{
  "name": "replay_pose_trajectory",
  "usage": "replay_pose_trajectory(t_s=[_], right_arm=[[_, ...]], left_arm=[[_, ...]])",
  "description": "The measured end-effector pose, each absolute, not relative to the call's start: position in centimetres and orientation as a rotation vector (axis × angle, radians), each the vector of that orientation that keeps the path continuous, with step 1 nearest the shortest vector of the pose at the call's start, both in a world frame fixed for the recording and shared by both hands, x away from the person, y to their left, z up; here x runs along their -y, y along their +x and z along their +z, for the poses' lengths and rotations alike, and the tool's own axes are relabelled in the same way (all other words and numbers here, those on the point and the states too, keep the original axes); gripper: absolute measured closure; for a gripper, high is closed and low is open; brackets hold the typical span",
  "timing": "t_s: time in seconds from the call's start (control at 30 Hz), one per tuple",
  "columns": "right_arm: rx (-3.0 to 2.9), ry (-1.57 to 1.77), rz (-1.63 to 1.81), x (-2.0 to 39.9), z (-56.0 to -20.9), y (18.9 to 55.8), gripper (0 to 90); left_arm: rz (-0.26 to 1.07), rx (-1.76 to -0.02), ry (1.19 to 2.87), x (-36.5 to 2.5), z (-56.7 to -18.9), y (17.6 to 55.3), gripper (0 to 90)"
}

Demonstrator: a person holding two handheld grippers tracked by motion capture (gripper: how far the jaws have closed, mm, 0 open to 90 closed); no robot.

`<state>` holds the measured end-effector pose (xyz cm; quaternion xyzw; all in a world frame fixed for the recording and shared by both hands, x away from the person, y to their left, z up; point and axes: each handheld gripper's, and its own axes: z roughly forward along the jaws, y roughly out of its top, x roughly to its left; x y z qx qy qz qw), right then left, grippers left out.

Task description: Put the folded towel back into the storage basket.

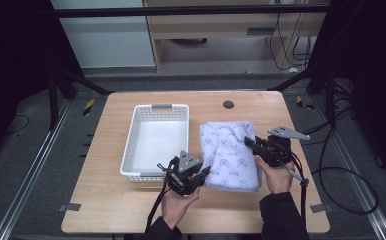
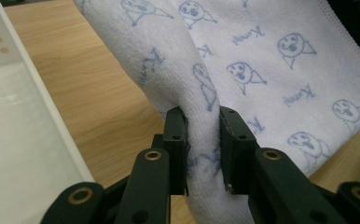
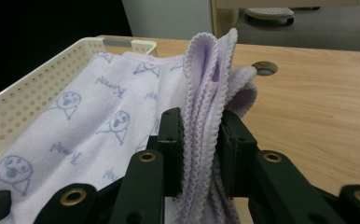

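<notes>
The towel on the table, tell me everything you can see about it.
The towel is pale lilac terry-like cloth printed with small blue cartoon faces and script, its edge stitched. It lies folded on the wooden table beside the white basket. The left claw pinches its near corner and the right claw its layered edge, lifting both.

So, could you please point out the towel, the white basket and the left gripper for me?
towel (image 1: 229, 150), high view, printed top face.
white basket (image 1: 130, 146), high view, left perforated wall.
left gripper (image 2: 202, 140), left gripper view, between jaw tips.
</notes>
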<state>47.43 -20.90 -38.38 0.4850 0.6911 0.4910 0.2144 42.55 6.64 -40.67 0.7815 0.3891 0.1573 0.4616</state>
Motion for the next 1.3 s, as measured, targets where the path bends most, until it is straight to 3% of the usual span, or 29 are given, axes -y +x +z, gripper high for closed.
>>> replay_pose_trajectory(t_s=[0.7,1.3], right_arm=[[-1.897,1.277,1.389,17.3,-34.8,47.9,73.0],[-1.923,1.226,1.39,13.5,-33.2,49.0,73.1]], left_arm=[[0.457,-0.945,1.882,-10.3,-36.9,42.5,73.7],[0.479,-0.965,1.843,-13.8,-36.0,42.8,73.8]])
